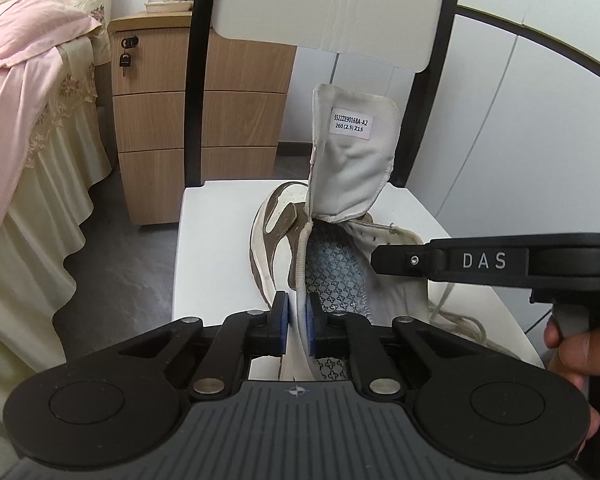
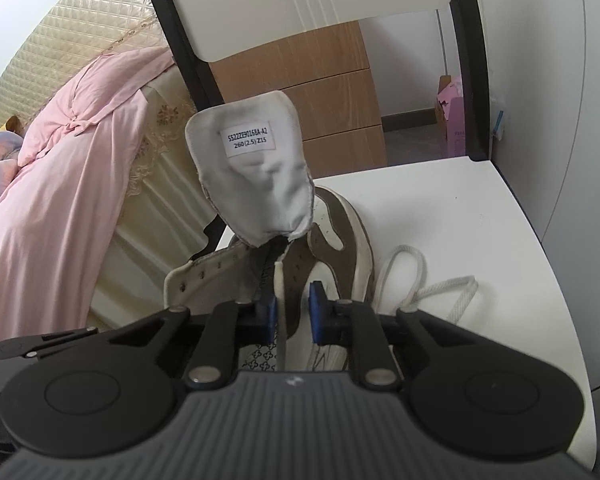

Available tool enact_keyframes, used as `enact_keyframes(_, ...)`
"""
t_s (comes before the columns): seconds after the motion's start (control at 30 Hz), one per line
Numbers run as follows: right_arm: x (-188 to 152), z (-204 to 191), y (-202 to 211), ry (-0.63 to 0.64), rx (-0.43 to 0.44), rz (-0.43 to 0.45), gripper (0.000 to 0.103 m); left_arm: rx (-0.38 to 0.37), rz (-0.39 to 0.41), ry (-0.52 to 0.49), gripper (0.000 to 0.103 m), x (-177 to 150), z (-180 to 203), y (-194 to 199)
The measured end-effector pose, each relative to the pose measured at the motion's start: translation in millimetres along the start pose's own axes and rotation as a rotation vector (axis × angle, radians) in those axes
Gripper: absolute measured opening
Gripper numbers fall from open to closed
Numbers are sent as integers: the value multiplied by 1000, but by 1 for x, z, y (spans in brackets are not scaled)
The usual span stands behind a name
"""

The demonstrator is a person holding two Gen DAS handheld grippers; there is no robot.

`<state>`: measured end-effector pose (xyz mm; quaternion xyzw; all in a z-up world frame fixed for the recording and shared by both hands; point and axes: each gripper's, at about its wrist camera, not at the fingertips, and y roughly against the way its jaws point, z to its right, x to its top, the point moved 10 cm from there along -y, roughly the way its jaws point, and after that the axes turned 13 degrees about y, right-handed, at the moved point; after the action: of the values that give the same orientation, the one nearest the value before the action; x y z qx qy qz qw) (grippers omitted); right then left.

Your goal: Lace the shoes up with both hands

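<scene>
Shoe (image 1: pixel 284 236), a white-and-brown leather sneaker, lies on the white chair seat (image 1: pixel 208 248) ahead of both tools, its tongue (image 1: pixel 352 160) upright, baring the eyelets. Left tool (image 1: pixel 298 322) pinches one collar edge; right tool (image 2: pixel 292 316) narrowly straddles the other, spreading the opening. White lace (image 2: pixel 424 288) lies loose beside the right tool.

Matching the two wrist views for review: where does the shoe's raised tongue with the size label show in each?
Left wrist: the tongue stands upright right of centre, above the left hand-held gripper.
Right wrist: the tongue stands left of centre, tilted left, above the right hand-held gripper.
Shared landmark: the white size label.
</scene>
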<state>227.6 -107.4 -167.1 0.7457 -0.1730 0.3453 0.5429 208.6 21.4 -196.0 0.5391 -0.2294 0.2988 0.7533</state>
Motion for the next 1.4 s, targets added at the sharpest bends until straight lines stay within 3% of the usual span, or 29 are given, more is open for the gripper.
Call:
enact_keyframes(0.67,-4,-5,4,15,14,-10,16,-29,0,8,11,-1,-4,1)
enact_keyframes(1.07,-6,-1,4,1,23,-15,17,-102,-32,118,11,3,-18,0)
enact_keyframes(1.4,27,-27,33,235,44,52,20,-121,-34,101,11,2,-16,-1)
